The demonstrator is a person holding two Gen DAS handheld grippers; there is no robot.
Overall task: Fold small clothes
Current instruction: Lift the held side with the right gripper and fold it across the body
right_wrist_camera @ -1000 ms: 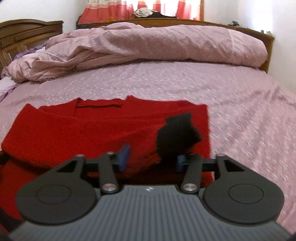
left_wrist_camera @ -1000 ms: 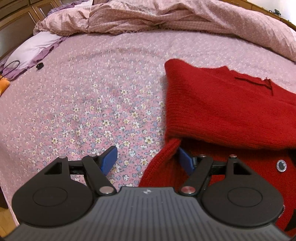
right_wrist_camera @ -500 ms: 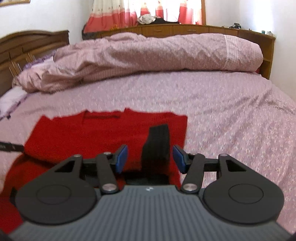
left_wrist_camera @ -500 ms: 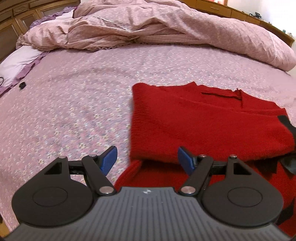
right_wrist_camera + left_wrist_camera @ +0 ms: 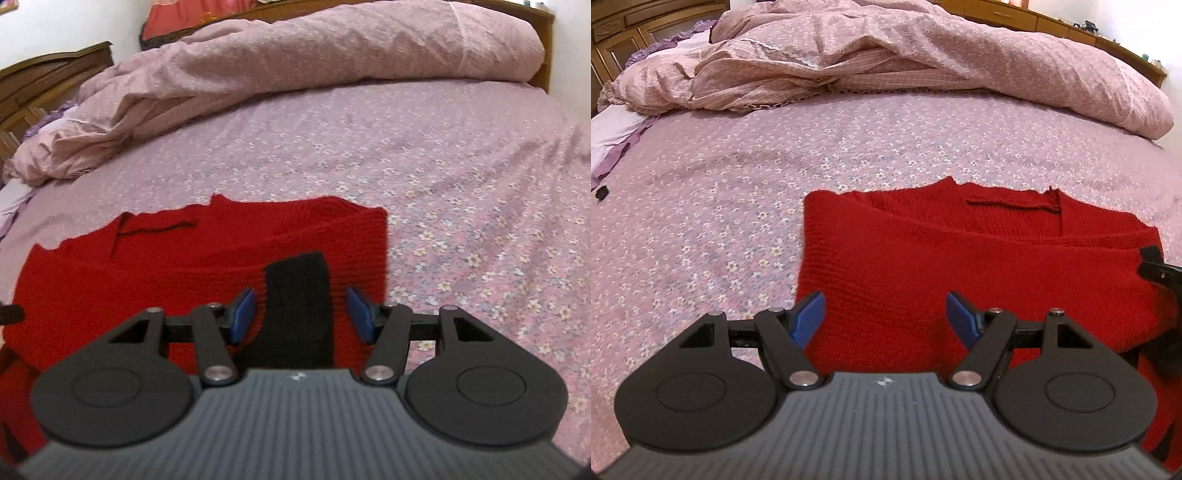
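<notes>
Where the flowered sheet of the bed (image 5: 746, 229) lies bare, open room runs left toward its pillow edge and right toward its far side. A rumpled quilt (image 5: 923, 59) fills the head end, wooden furniture behind. The red sweater (image 5: 960, 266) lies folded near the front edge. The left hand-held gripper (image 5: 884, 317) and right hand-held gripper (image 5: 301, 314) gape above it, gripping nothing.

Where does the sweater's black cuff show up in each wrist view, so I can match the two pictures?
Left wrist: black cuff at the far right edge, mostly cut off.
Right wrist: black cuff lower centre, between the open right claw's pads, untouched.
Shared landmark: the red sweater's neckline; the rumpled pink duvet behind.
</notes>
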